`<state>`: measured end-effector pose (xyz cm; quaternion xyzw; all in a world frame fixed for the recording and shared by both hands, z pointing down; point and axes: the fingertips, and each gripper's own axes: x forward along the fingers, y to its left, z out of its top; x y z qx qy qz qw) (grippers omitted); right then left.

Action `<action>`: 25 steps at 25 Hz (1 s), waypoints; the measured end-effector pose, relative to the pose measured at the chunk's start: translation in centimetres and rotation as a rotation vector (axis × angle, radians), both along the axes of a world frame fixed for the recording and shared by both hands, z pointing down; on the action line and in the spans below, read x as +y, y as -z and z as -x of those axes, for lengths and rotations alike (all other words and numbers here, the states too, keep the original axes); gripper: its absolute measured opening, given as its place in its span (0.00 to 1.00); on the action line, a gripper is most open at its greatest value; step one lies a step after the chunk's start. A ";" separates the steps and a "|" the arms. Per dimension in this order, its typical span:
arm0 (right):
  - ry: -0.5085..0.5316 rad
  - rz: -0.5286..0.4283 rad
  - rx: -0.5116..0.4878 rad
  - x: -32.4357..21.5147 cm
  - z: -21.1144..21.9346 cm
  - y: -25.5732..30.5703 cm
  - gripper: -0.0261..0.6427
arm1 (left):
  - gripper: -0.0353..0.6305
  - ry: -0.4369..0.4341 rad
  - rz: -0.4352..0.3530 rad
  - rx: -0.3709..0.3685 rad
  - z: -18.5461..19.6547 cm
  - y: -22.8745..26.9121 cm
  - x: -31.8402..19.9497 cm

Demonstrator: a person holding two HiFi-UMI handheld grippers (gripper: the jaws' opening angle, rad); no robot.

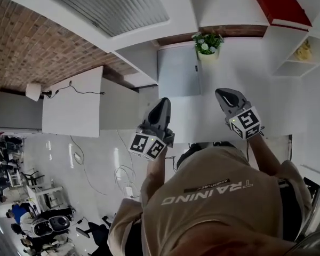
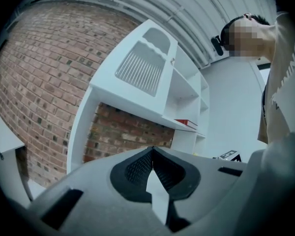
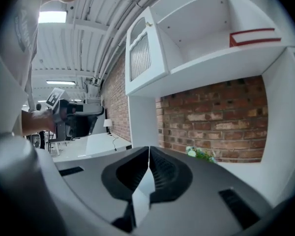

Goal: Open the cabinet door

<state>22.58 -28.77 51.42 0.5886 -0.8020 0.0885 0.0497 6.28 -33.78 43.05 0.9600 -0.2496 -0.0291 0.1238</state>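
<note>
A white cabinet door point(image 1: 109, 4) with a slatted panel hangs on the upper shelf unit and lies against its box. It also shows in the left gripper view as the slatted door point(image 2: 142, 65) and in the right gripper view as the slatted door point(image 3: 140, 55), well above and beyond both grippers. My left gripper point(image 1: 162, 101) is held out level with its jaws together and nothing between them point(image 2: 152, 149). My right gripper point(image 1: 221, 92) stands to its right over the white counter, likewise shut and empty point(image 3: 148, 149). Neither touches the cabinet.
A small potted plant point(image 1: 208, 42) stands on the counter against the brick wall point(image 3: 211, 112). A red book point(image 1: 277, 1) lies on an open shelf beside the door. To the left are a white desk point(image 1: 72, 108) with a cable and a lamp point(image 1: 33, 91).
</note>
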 end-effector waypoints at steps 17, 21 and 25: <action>-0.226 -0.242 0.128 -1.0 1.5 14.2 0.06 | 0.06 -0.269 -0.068 0.035 0.0 3.6 -0.4; -0.252 -0.269 0.127 -1.3 0.9 15.7 0.06 | 0.06 -0.301 -0.107 0.029 -0.8 4.5 -0.5; -0.255 -0.289 0.166 -2.0 0.7 16.9 0.06 | 0.06 -0.304 -0.135 0.037 -1.0 5.7 -1.2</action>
